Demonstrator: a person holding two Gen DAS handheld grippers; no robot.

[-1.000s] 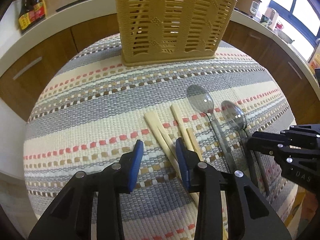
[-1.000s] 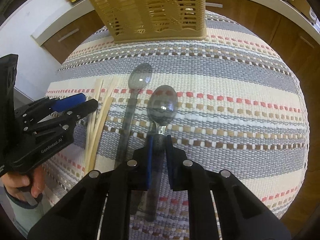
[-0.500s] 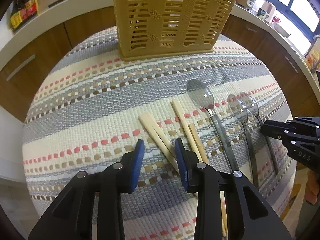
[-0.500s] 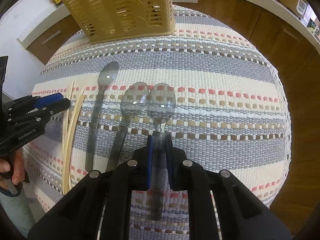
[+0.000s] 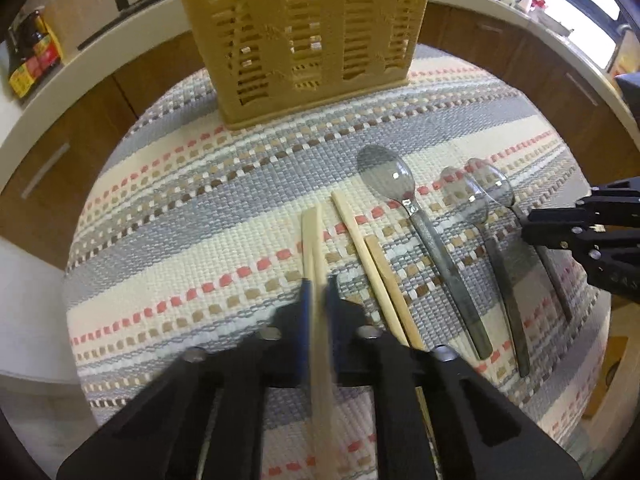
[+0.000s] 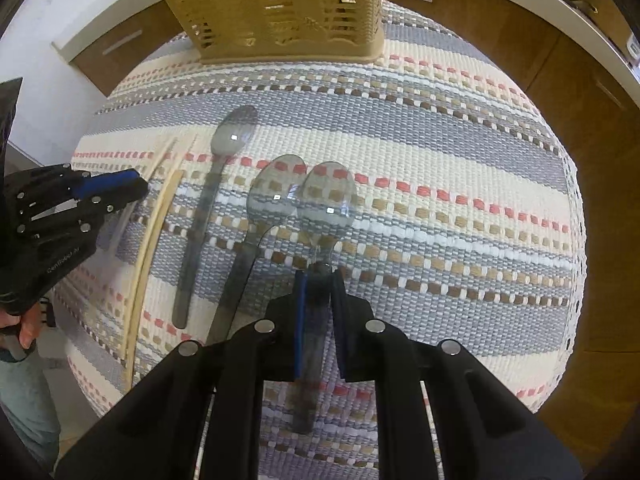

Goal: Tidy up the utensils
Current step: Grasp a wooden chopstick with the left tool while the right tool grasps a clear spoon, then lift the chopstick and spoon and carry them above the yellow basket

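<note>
My left gripper (image 5: 316, 292) is shut on a pair of pale wooden chopsticks (image 5: 311, 240) on the striped mat. A second pair of chopsticks (image 5: 374, 252) lies just to its right. My right gripper (image 6: 318, 280) is shut on the handle of a clear plastic spoon (image 6: 328, 196), held over the mat. Two more clear spoons (image 6: 234, 136) (image 6: 274, 188) lie on the mat to its left. A tan slotted utensil basket (image 5: 296, 28) stands upright at the far edge of the mat, also in the right wrist view (image 6: 276, 4).
The woven striped mat (image 5: 180, 208) covers a small round table. Brown cabinets and a white counter ring it, with sauce bottles (image 5: 30, 56) at the far left. The right gripper shows in the left wrist view (image 5: 592, 228), and the left one in the right wrist view (image 6: 80, 196).
My left gripper has closed on the left pair of chopsticks. My right gripper has carried its spoon to the right of the other two spoons and moved closer to the basket.
</note>
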